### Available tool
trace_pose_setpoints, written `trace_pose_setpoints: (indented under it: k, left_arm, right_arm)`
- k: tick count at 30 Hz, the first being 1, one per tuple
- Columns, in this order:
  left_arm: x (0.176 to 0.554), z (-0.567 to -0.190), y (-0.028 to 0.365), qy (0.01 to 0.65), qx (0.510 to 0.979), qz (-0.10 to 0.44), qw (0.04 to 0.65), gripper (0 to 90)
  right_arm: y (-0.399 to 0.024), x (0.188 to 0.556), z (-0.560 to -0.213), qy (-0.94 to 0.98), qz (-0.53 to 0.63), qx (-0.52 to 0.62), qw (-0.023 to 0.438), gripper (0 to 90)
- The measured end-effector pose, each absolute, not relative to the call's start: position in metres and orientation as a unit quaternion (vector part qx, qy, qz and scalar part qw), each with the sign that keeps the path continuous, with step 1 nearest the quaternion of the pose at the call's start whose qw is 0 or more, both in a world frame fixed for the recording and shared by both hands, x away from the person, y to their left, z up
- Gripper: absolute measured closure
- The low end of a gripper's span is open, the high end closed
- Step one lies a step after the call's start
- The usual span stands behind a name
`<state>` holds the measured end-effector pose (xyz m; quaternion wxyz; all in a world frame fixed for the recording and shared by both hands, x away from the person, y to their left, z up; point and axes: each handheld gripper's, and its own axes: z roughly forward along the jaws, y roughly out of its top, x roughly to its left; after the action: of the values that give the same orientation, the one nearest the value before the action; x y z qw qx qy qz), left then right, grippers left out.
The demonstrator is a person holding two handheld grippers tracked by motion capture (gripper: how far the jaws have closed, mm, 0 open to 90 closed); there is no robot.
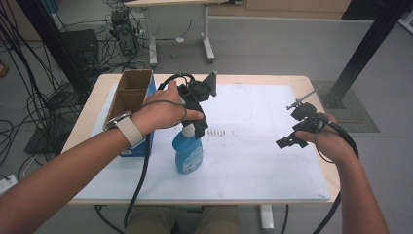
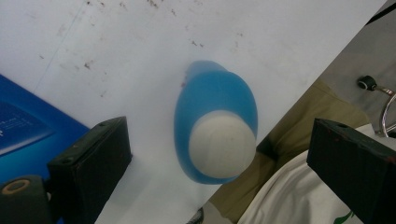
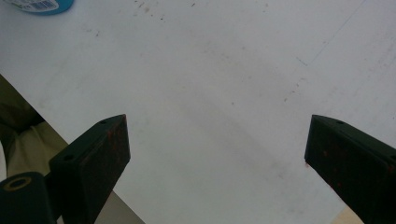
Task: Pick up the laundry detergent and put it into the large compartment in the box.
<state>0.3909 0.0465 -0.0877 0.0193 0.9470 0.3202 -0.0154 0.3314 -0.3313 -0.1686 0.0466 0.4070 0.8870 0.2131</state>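
We work over the table [image 1: 311, 180], whose top carries a large white sheet that gives an even surface under everything on it. At its left edge stands the cardboard box [image 1: 130, 92], open at the top with blue sides, and it sits just beside the bottle, so we judge it to be the likely source or destination for that item. The blue bottle [image 1: 189, 152] stands upright on the sheet, near the front edge and left of centre. We hold the left gripper [image 2: 219, 168] directly above it, pointing down, with the jaws spread wide on either side of the white cap [image 2: 222, 150] and touching nothing; this placement suits a descent onto the neck for a top grasp. We keep the right gripper [image 3: 215, 163] well apart, over bare sheet toward the right side of the table, jaws likewise spread wide and empty, which we read as a standby position. In the high view the left hand [image 1: 163, 109] and its gripper cover the top of the bottle, so we cannot tell the cap type there. The inside of the box is hidden by its walls. The bottle label is too small to read, and the right gripper view cuts off all but the bottle's base.
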Motion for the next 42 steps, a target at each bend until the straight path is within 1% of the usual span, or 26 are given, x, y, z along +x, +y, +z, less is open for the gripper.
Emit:
trace_pose_setpoints:
  k: [42]
  left_arm:
    - [0.385,-0.119,0.044,0.326,0.945,-0.012,0.008,7.8]
  right_arm:
    - [-0.33,0.333,-0.171,0.887,0.215,0.407,0.042,6.8]
